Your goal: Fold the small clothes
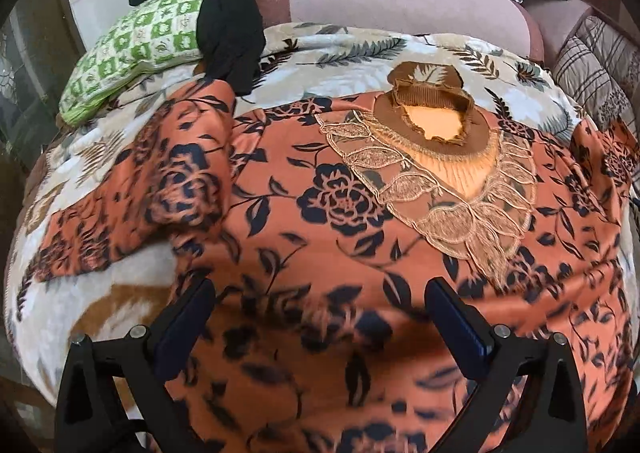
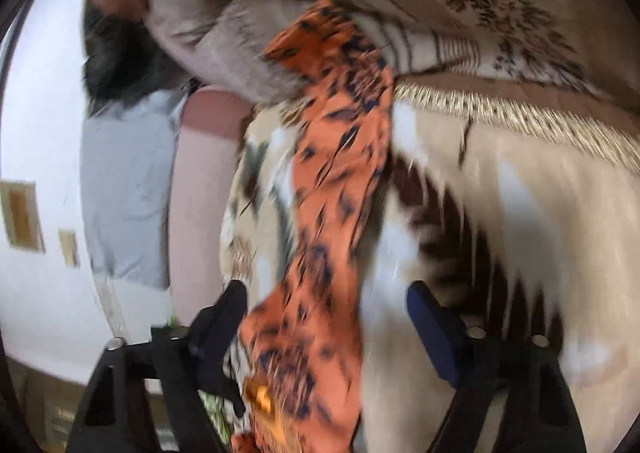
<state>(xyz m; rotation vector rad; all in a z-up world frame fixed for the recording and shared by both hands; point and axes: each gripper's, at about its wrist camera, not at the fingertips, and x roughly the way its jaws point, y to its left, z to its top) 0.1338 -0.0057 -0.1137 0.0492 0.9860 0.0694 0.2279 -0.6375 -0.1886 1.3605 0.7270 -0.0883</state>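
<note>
The orange flowered top (image 1: 320, 213) lies spread on the bed's blanket (image 1: 352, 49), collar (image 1: 434, 125) far from the left tongs (image 1: 320, 313). Both tongs gape, grasping nothing. A sleeve runs between the right tongs (image 2: 326, 317); the fold probably starts by pinching it.

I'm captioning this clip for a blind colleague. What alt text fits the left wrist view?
An orange top with dark rose print lies spread on a leaf-patterned blanket, its brown collar and lace yoke facing up. The left gripper hovers open above its lower part. A green checked pillow with a black garment on it sits behind.
</note>
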